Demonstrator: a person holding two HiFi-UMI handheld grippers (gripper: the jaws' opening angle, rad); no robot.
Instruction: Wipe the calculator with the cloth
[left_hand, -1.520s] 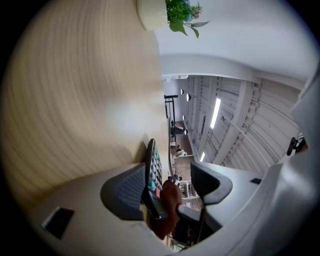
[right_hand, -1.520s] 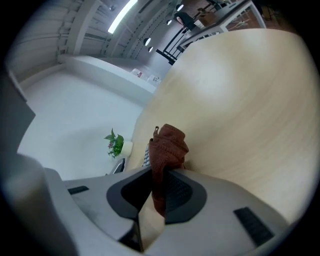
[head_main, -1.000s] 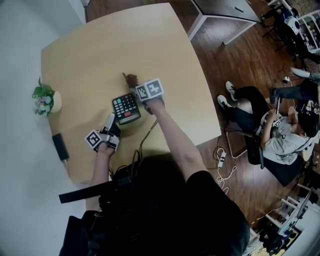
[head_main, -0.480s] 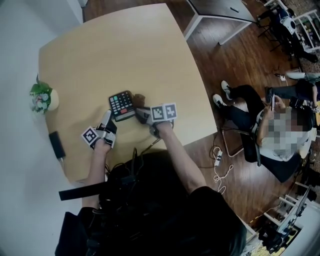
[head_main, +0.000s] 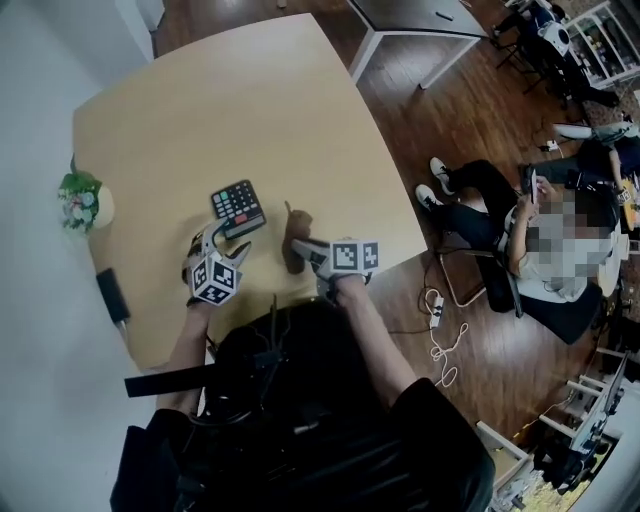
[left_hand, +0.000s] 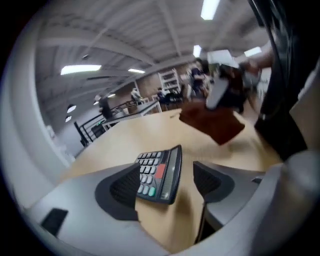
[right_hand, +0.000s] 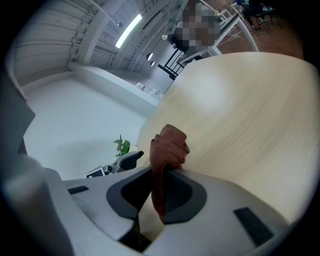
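Note:
The black calculator (head_main: 237, 208) lies flat on the wooden table (head_main: 250, 100). My left gripper (head_main: 226, 243) sits at its near end. In the left gripper view the calculator (left_hand: 161, 170) lies between the two pads, the jaws are opening, and the right pad (left_hand: 212, 181) stands clear of it. My right gripper (head_main: 300, 247) is off to the calculator's right, shut on a brown cloth (head_main: 294, 236) that hangs bunched from the jaws (right_hand: 167, 147). The cloth (left_hand: 214, 124) is apart from the calculator.
A small potted plant (head_main: 82, 200) and a black device (head_main: 110, 293) sit near the table's left edge. A person sits on a chair (head_main: 530, 250) to the right of the table. A white cable (head_main: 440, 330) lies on the floor. The table's near edge is close under my right gripper.
My right gripper carried the cloth off the calculator, toward the near right of the table. The left gripper stayed at the calculator's near end and rolled, its marker cube now facing up.

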